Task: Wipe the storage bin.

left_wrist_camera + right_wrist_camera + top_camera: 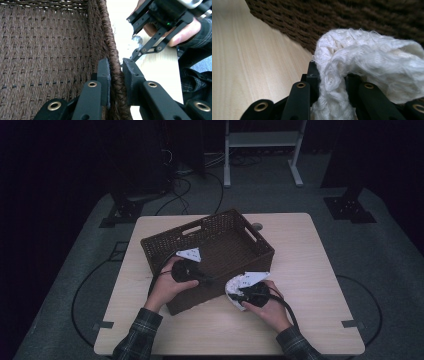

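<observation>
Now, white cloth (352,72) pinched between right gripper (332,75) jaws; basket (113,57) rim clamped between left gripper (115,72) jaws.

The scene is looked down on from above and behind the person, facing forward over the desk (310,270), far enough off for the whole desk and both sleeves to be taken in. The left gripper view is taken from just behind the left hand-held gripper (116,75), along its jaws, very close to the wicker basket (45,50) wall. The right gripper view is taken likewise from the right hand-held gripper (332,80), close to the white knitted cloth (367,60). The basket and the desk are shared by all three views.
</observation>
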Demonstrator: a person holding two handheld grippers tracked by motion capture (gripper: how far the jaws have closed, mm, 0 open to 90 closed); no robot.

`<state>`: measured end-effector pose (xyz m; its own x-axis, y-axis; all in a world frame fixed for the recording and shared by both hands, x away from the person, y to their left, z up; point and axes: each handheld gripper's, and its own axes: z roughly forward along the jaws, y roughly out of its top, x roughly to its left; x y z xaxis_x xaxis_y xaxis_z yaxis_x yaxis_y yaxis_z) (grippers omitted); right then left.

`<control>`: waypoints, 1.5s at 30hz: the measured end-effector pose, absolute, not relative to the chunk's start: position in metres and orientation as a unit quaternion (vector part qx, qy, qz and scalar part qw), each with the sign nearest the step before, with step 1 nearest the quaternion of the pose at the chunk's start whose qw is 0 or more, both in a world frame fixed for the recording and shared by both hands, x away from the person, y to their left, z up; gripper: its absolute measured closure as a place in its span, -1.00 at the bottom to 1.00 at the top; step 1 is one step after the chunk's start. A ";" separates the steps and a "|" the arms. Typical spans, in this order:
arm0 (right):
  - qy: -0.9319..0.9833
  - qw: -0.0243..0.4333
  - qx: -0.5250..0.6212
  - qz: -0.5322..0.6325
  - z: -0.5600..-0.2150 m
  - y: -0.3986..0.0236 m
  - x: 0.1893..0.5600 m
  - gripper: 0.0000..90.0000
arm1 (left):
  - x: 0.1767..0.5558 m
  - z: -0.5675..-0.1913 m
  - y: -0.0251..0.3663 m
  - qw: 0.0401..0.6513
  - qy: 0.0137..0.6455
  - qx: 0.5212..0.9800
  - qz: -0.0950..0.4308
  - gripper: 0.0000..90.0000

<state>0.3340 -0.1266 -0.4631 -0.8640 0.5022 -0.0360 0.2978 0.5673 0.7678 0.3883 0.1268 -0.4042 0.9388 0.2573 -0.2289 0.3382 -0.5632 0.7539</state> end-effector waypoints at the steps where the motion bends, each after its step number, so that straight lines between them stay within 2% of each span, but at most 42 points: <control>1: 0.876 0.127 0.227 0.407 -0.461 -0.127 0.333 0.60 | 0.388 -0.404 0.127 0.436 0.168 0.883 -0.046 0.69; 19: 0.857 0.131 0.196 0.459 -0.423 -0.119 0.323 0.62 | 0.388 -0.404 0.127 0.433 0.168 0.884 -0.047 0.69; 30: 0.866 0.124 0.189 0.445 -0.429 -0.112 0.328 0.63 | 0.388 -0.404 0.127 0.433 0.169 0.884 -0.046 0.69; 45: 0.883 0.099 0.191 0.417 -0.457 -0.103 0.332 0.63 | 0.388 -0.404 0.127 0.435 0.170 0.883 -0.046 0.69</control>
<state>0.3316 -0.1025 -0.4574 -0.9076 0.4196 -0.0157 0.2546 0.5798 0.7740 0.3880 0.1267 -0.4043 0.9383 0.2593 -0.2289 0.3395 -0.5637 0.7530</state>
